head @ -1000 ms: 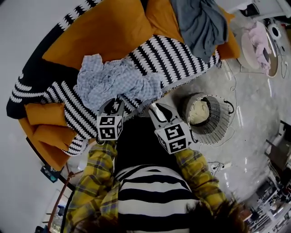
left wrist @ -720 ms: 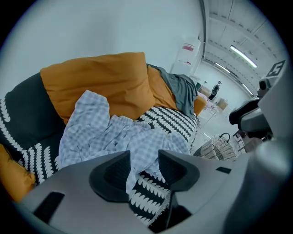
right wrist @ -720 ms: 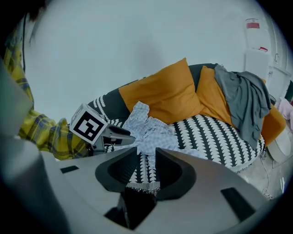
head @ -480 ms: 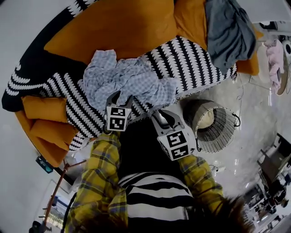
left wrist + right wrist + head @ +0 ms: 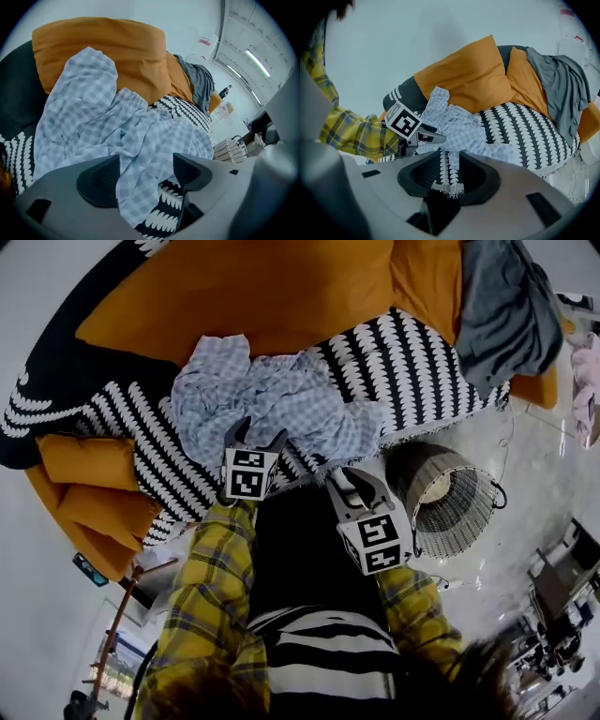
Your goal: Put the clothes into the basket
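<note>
An orange-cushioned sofa (image 5: 262, 296) stands on a pale marbled floor (image 5: 539, 460).

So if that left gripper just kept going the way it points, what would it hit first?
Most likely the blue checked garment: the left gripper points right at it, and a fold lies between its jaws, which have just been opening. Under it is the black-and-white sofa cover.

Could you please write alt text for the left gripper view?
The left gripper, its jaws just opened wide, has a fold of a blue checked garment between them; the garment lies on a black-and-white throw before an orange cushion.
</note>
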Available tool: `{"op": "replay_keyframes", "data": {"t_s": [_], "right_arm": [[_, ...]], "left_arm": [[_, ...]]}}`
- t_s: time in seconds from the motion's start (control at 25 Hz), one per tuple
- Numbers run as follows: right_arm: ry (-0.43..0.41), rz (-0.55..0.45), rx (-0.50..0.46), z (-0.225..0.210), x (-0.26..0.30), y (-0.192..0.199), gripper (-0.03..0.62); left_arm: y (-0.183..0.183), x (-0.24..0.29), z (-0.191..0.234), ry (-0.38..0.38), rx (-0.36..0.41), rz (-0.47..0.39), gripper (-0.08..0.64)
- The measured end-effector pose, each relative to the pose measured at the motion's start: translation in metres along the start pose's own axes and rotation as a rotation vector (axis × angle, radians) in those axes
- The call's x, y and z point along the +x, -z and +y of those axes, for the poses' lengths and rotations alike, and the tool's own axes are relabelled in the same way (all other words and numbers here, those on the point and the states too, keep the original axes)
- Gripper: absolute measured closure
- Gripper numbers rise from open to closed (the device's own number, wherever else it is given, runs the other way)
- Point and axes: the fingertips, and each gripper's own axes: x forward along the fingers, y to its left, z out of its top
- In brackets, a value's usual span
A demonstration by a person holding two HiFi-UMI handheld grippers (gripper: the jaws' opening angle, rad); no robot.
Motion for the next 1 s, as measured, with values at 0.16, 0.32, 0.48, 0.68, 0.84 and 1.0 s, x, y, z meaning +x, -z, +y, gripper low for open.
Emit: {"op": "replay_keyframes", "data": {"t_s": [0.16, 0.32, 0.48, 0.68, 0.84, 1.0], "right_arm": [[-0.001, 0.026, 0.019, 0.006, 0.001, 0.006, 0.456], [-0.002, 0.053, 0.028, 0.009, 0.007, 0.022, 0.456], [0.008, 0.062, 0.037, 0.005, 0.015, 0.033, 0.456], [0.025, 0.052, 0.058, 0.002, 0.015, 0.035, 0.457], [0.033, 0.037, 0.069, 0.008, 0.005, 0.037, 0.459], [0.044, 0.017, 0.081, 0.004, -0.005, 0.039, 0.459]], "left_arm": [[0.001, 0.007, -0.001, 0.040, -0.010, 0.023, 0.178], [0.010, 0.028, -0.008, 0.041, 0.014, 0.054, 0.172], [0.017, 0.046, -0.011, -0.012, 0.054, 0.088, 0.175], [0.021, 0.052, -0.011, -0.012, 0.030, 0.109, 0.259], [0.025, 0.044, -0.008, -0.033, -0.008, 0.119, 0.392], [0.017, 0.038, -0.009, -0.026, -0.061, 0.079, 0.477]]}}
